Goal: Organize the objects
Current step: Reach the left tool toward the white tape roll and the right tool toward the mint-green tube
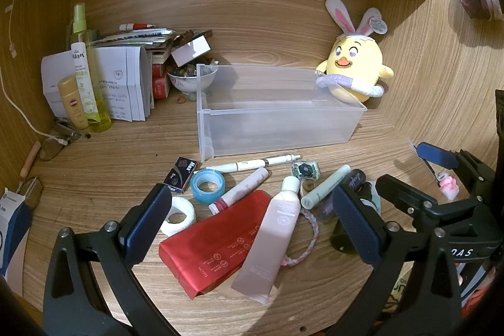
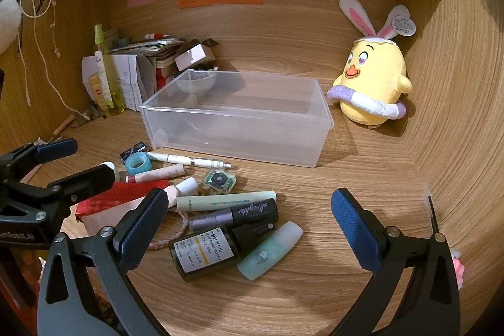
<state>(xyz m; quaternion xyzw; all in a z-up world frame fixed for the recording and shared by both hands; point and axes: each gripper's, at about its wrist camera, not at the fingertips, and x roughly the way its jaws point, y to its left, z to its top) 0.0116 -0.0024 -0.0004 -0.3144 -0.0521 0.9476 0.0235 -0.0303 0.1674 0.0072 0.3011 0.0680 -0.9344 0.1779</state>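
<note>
On the wooden desk, just in front of the clear plastic bin, we find our task's things in a loose heap. The bin is empty, rigid and thin-walled, with a smooth rim. Both tongs stand fully open and hold nothing: the left gripper hovers over the red foil pouch and pink tube, the right gripper over the dark pump bottle and mint squeeze bottle.

We judge everything here light. The pouch looks crinkly and limp, so we would pinch it at a folded edge. The pink tube is soft and matte; its stiff shoulder under the white cap offers the surest hold. The pump bottle looks hard, glossy and round, likely to roll or slip, so we would clamp it across the labelled middle. The blue tape roll is stiff, easily taken across its ring. The white pen is slim and slippery.
</note>
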